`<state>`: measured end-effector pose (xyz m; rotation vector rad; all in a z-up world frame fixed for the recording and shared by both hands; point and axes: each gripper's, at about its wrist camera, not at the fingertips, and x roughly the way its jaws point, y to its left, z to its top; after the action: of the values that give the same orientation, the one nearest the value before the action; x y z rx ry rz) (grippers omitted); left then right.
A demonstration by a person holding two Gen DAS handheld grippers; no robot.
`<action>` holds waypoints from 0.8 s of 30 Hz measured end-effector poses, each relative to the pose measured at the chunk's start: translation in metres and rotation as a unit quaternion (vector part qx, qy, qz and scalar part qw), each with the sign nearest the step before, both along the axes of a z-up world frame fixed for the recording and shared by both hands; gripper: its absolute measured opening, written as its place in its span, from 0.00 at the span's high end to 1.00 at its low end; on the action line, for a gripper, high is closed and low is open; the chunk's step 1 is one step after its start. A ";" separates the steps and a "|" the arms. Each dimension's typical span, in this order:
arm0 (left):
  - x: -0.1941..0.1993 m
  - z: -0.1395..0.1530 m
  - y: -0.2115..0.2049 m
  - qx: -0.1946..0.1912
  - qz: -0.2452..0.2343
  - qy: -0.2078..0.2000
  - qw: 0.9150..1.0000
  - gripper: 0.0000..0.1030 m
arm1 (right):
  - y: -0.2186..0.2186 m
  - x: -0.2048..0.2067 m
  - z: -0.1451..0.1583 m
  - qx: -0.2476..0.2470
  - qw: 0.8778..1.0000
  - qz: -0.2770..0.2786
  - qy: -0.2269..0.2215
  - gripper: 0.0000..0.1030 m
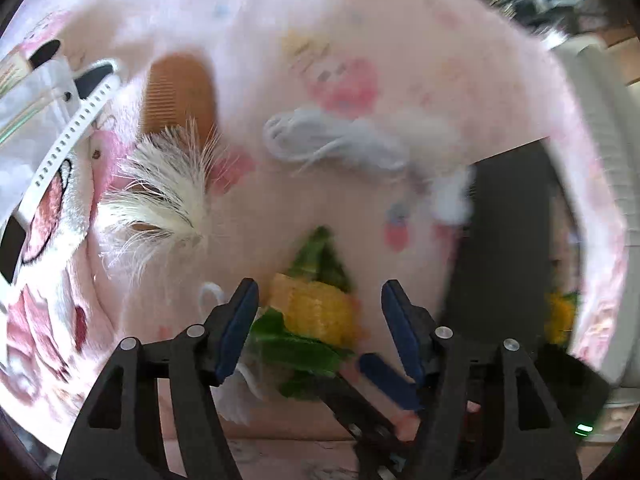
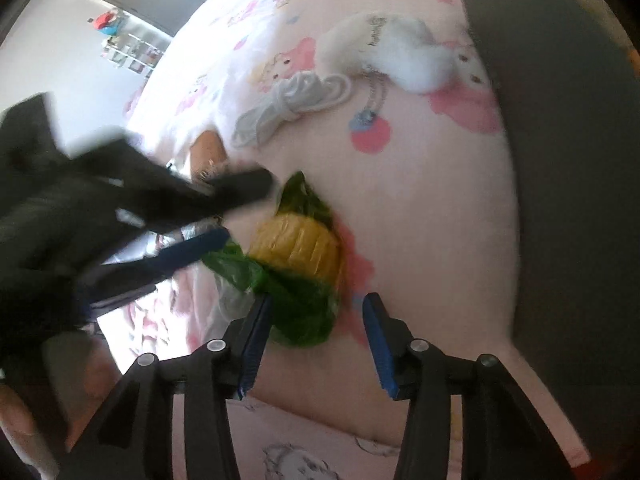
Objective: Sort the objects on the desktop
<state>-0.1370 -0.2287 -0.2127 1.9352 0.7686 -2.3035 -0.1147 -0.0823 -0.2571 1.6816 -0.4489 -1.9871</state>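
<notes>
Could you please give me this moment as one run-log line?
left tongs: open, over toy corn | right tongs: open, beside corn | held: nothing | nearby: white cable, comb

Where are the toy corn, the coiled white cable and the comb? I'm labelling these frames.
toy corn [image 1: 316, 308]: left wrist view, yellow kernels.
coiled white cable [image 2: 296, 100]: right wrist view, the bundle's knotted middle.
comb [image 1: 180, 92]: left wrist view, brown teeth.

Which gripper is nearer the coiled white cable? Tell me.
Left. The left gripper straddles the toy corn, and the coiled white cable lies straight ahead; the right gripper sits behind the corn.
</notes>
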 end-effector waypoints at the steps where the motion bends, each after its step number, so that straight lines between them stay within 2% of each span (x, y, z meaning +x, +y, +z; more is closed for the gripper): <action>1: -0.006 -0.008 0.001 -0.009 -0.007 -0.015 1.000 0.30 | -0.004 -0.003 -0.005 -0.004 1.000 0.006 -0.012 0.51; 2: -0.009 -0.012 0.001 -0.012 -0.011 -0.023 1.000 0.25 | -0.009 -0.005 -0.009 -0.002 1.000 0.017 -0.023 0.48; 4: -0.011 -0.018 0.006 -0.006 -0.031 -0.034 0.999 0.26 | -0.019 -0.006 -0.021 -0.008 0.998 0.042 -0.049 0.47; 5: -0.011 -0.018 0.009 0.014 -0.046 -0.032 0.998 0.33 | -0.021 -0.006 -0.025 -0.015 0.997 0.047 -0.057 0.49; 6: -0.009 -0.019 0.013 0.041 -0.062 -0.031 0.997 0.35 | -0.019 -0.005 -0.026 -0.025 0.997 0.042 -0.057 0.55; 7: -0.008 -0.016 0.016 0.033 -0.069 -0.025 0.997 0.36 | -0.018 -0.005 -0.026 -0.018 0.998 0.037 -0.057 0.57; 8: -0.006 -0.012 0.019 0.012 -0.075 -0.019 0.997 0.44 | -0.019 -0.002 -0.024 -0.013 0.998 0.041 -0.052 0.60; 9: -0.004 -0.008 0.022 -0.008 -0.082 -0.015 0.996 0.47 | -0.019 0.001 -0.020 -0.012 0.998 0.045 -0.042 0.61; 10: 0.000 -0.002 0.025 -0.011 -0.084 -0.005 0.996 0.47 | -0.020 0.004 -0.017 -0.007 0.998 0.046 -0.037 0.61; 12: 0.007 0.009 0.026 -0.001 -0.084 0.018 0.996 0.47 | -0.017 0.013 -0.004 0.002 0.999 0.042 -0.015 0.61; 16: 0.031 0.038 0.019 0.033 -0.063 0.067 0.995 0.47 | -0.005 0.027 0.023 -0.028 0.999 0.040 -0.001 0.62; 18: 0.043 0.056 0.019 0.048 -0.055 0.089 0.993 0.47 | -0.002 0.038 0.042 -0.031 0.998 0.050 0.022 0.62; 20: 0.050 0.073 0.023 0.053 -0.053 0.109 0.991 0.47 | 0.001 0.050 0.064 -0.027 0.996 0.061 0.051 0.62; 24: 0.058 0.107 0.052 0.050 -0.059 0.151 0.985 0.47 | 0.020 0.037 0.097 -0.028 0.993 0.063 0.093 0.62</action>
<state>-0.0789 -0.1771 -0.1058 1.7323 0.8266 -2.7233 -0.0778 -0.0620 -0.1605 1.4379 -0.3202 -1.9960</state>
